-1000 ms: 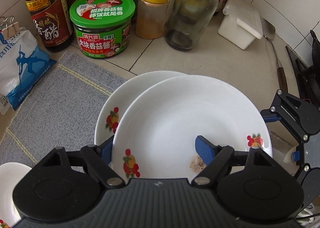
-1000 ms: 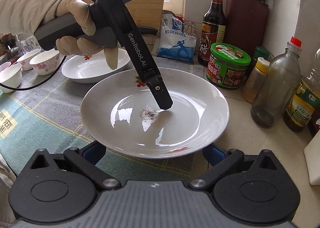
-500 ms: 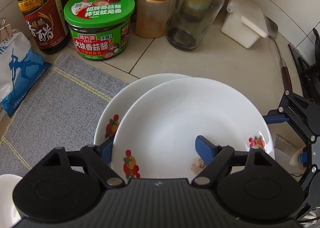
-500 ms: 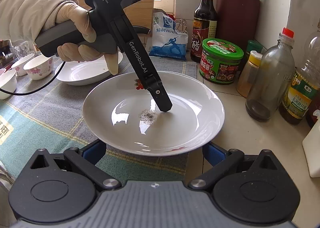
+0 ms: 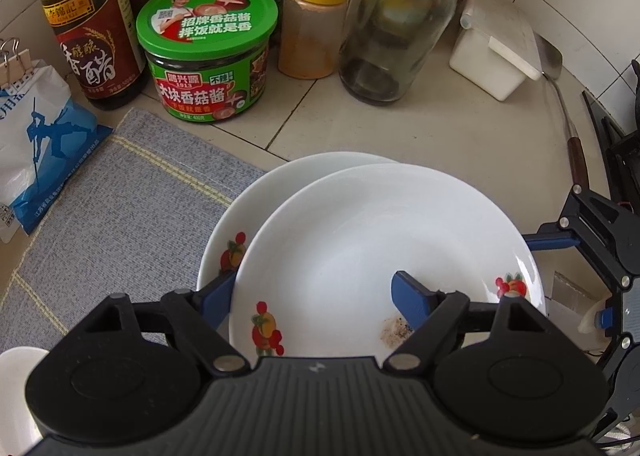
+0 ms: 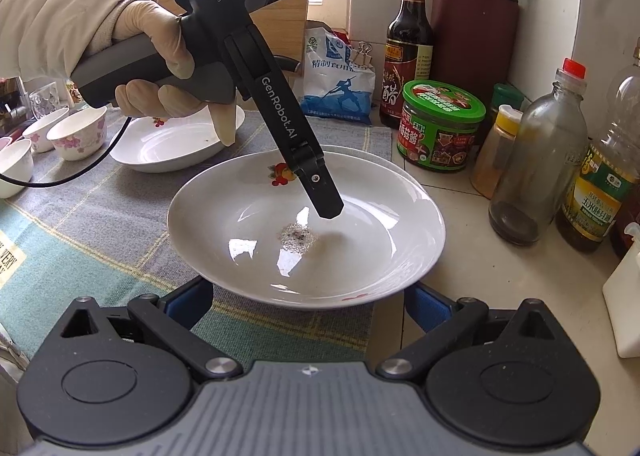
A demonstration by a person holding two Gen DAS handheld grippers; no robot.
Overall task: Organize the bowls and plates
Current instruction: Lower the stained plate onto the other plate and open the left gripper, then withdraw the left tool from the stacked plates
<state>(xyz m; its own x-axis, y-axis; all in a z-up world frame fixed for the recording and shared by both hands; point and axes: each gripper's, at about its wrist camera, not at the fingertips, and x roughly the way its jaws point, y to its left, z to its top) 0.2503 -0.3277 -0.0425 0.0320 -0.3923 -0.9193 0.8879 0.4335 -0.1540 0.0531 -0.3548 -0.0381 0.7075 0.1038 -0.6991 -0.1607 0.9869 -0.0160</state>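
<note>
A white plate with fruit decals (image 5: 372, 240) is held up over a second matching plate (image 5: 236, 212) below it. My left gripper (image 5: 316, 294) is shut on the upper plate's rim, one blue finger inside it and one under it. In the right wrist view that plate (image 6: 256, 224) is tilted above the mat, with a dark crumb patch in its middle, and the left gripper (image 6: 324, 200) reaches down into it. My right gripper (image 6: 308, 304) is open, its blue fingers spread just below the plate's near rim.
A mushroom sauce tub (image 5: 208, 52), vinegar bottle (image 5: 88, 24), spice jar (image 5: 316, 24) and glass bottle (image 5: 396, 28) stand behind. A salt bag (image 5: 36, 136) lies left. Another white plate (image 6: 176, 140) and small flowered bowls (image 6: 76, 134) sit on the mat (image 6: 80, 224).
The held plate has risen and drawn nearer the right gripper, and it tilts more. The left gripper's grip on it is unchanged.
</note>
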